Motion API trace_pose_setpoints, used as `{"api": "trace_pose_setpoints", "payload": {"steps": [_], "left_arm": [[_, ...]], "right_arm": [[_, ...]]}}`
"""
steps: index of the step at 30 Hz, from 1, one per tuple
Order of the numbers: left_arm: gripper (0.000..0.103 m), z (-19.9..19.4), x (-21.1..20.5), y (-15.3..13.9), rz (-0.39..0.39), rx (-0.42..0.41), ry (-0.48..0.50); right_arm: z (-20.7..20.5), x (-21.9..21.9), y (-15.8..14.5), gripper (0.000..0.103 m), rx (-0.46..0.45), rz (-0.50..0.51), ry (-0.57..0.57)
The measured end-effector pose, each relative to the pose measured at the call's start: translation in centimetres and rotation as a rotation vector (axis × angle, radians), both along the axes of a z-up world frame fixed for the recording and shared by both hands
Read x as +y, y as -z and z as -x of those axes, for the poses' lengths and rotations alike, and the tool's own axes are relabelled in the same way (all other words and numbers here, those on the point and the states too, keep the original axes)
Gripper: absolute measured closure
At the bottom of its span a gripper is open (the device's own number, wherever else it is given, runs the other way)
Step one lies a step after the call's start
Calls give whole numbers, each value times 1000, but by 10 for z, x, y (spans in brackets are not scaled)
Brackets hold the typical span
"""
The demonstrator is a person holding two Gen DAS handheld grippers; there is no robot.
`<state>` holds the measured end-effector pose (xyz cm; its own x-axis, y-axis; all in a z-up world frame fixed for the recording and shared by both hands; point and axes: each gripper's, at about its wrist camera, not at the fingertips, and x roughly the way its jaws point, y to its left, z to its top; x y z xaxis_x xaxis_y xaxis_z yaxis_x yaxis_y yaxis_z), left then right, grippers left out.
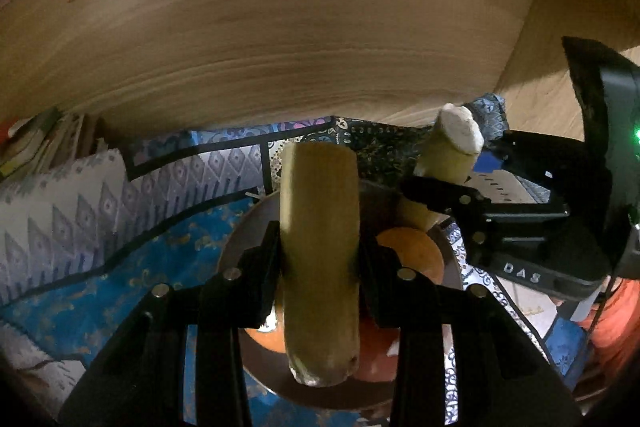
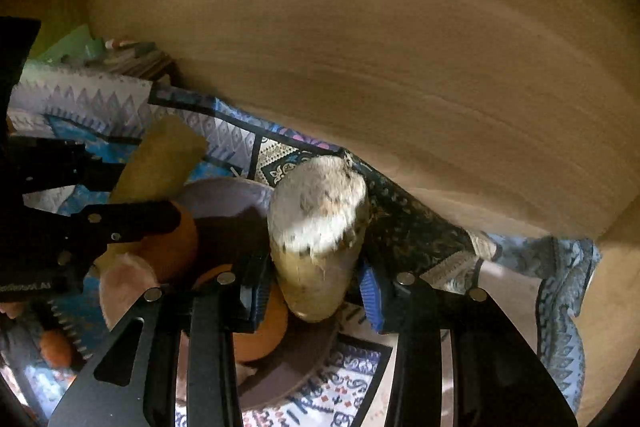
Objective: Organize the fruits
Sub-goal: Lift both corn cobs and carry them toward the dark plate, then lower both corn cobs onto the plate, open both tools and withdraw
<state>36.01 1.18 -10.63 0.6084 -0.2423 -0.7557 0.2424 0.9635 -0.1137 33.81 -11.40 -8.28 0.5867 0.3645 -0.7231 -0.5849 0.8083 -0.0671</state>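
Note:
My left gripper (image 1: 320, 263) is shut on a yellow-green banana piece (image 1: 319, 259) and holds it upright above a dark round plate (image 1: 236, 247). My right gripper (image 2: 316, 279) is shut on a second banana piece with a pale cut end (image 2: 318, 223), also over the plate (image 2: 288, 371). In the left wrist view the right gripper (image 1: 432, 187) and its banana piece (image 1: 452, 147) show at the right. In the right wrist view the left gripper (image 2: 132, 195) and its banana piece (image 2: 160, 159) show at the left. Orange fruits (image 1: 416, 251) (image 2: 168, 247) lie on the plate.
A patterned blue, white and black cloth (image 1: 120, 227) covers the surface under the plate. A wooden wall (image 1: 300, 39) rises close behind. Stacked papers or books (image 1: 48, 135) lie at the far left. A pale round fruit (image 2: 124, 287) sits at the plate's left side.

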Motion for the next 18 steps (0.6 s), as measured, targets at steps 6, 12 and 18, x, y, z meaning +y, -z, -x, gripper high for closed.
{"api": "trace_pose_setpoints", "payload": {"steps": [6, 12, 18], "left_arm": [[63, -3, 0, -6, 3, -32, 3], [63, 5, 0, -9, -20, -48, 19], [63, 9, 16, -6, 4, -35, -20]], "right_arm": [[4, 7, -3, 68, -5, 18, -14], [3, 10, 1, 64, 0, 19, -32], [1, 15, 5, 62, 3, 31, -41]]}}
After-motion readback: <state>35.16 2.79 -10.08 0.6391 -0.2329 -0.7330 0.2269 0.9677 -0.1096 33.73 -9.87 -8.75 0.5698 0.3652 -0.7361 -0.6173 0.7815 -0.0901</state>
